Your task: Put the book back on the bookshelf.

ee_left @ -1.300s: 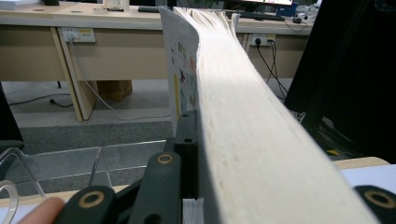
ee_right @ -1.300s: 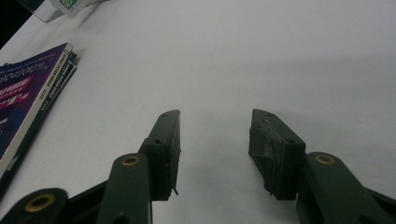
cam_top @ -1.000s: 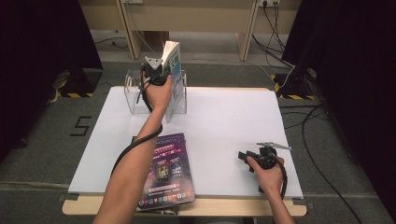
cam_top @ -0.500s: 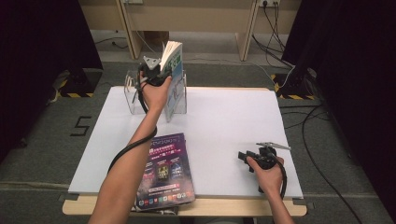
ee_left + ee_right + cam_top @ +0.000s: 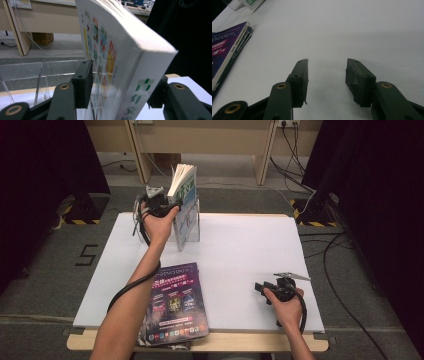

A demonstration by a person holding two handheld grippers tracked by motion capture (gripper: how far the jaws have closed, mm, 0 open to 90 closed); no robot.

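A thick white paperback book (image 5: 183,182) with a green-printed cover stands tilted in a clear acrylic holder (image 5: 189,227) at the table's far edge. My left gripper (image 5: 171,206) reaches it from the left and is shut on the book. In the left gripper view the book (image 5: 125,57) sits between the two jaws of the left gripper (image 5: 120,96), its cover against the left pad (image 5: 83,83). My right gripper (image 5: 260,287) rests low over the table at the near right, open and holding nothing. In its own view the right gripper (image 5: 327,75) has only bare white tabletop between its jaws.
A stack of magazines with a purple cover (image 5: 175,302) lies at the near edge, left of centre, and shows as magazines (image 5: 227,47). The holder's clear dividers (image 5: 40,80) stand left of the book. The white tabletop (image 5: 240,245) lies between holder and right hand.
My left hand has shifted slightly left and lower while the book stays in the holder, still gripped. The right gripper has not moved.
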